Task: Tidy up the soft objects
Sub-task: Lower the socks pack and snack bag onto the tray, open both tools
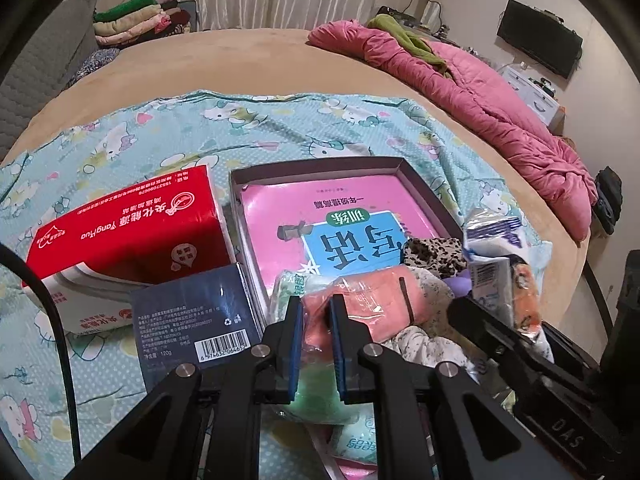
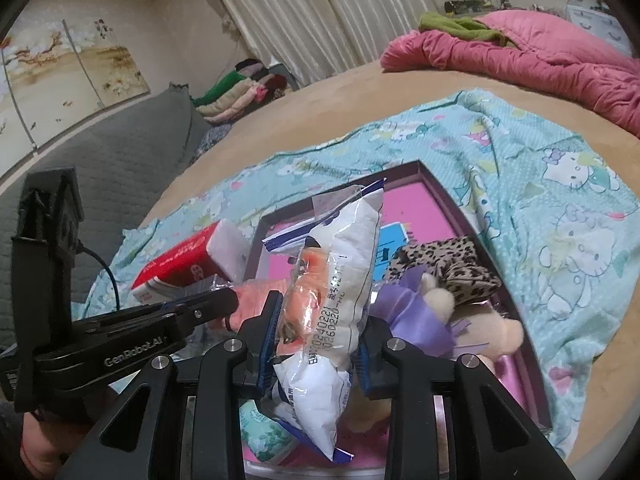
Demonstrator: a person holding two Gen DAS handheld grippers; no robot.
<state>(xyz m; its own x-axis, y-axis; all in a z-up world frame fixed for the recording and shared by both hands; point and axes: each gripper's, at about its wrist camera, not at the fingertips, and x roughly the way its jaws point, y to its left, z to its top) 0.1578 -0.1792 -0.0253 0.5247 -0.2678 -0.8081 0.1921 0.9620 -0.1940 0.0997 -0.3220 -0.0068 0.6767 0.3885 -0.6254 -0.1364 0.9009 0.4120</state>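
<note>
The right gripper [image 2: 316, 344] has its jaws squeezed on a white plastic packet [image 2: 344, 264], which it holds up above the near end of the dark box [image 2: 480, 240] on the bed [image 2: 320, 92]. The packet is slippery and puffy, and the jaws pinch it only around its lower middle, so it could slide out or flop over and land on the toys below. Its long side runs up and down in the right view, with the sealed blue end pointing up and far, leaning a little to the right, and the other end hanging near, under the jaws. The left gripper [image 1: 316, 336] has its jaws closed on a pink cloth in a clear wrap [image 1: 360, 300], in the pile at the near right of the box. The wrap looks thin, so it might slip free or tear if pulled hard. The cloth lies longways from left to right. The two grippers are very near each other, so they could bump. A leopard print cloth [image 2: 444, 260] and a soft toy with a purple ribbon [image 2: 440, 312] sit just beside the packet, and a careless move could drag them out. A red tissue box [image 1: 132, 232] and a dark blue box [image 1: 192, 312] lie to the left.
</note>
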